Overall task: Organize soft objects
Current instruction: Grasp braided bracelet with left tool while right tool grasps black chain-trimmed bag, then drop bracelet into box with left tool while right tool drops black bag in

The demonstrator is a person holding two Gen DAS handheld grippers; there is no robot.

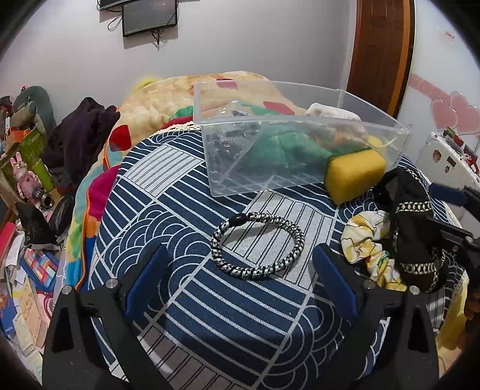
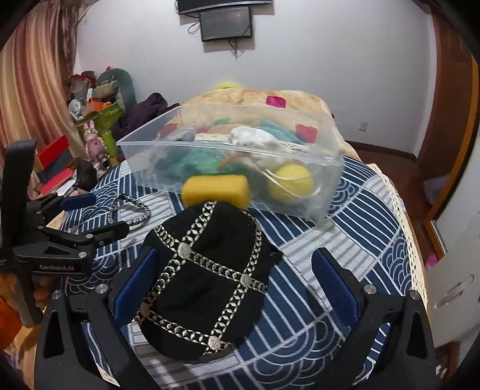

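Your surroundings: a cluttered bedroom behind the work surface

You see a dark wall monitor at the top centre of the right wrist view, cables hanging below it. A striped curtain fills the upper left there, with a pink rabbit figure beside a green box at the left. In the left wrist view, a brown wooden door stands at the upper right and pink heart decorations sit at the right edge.
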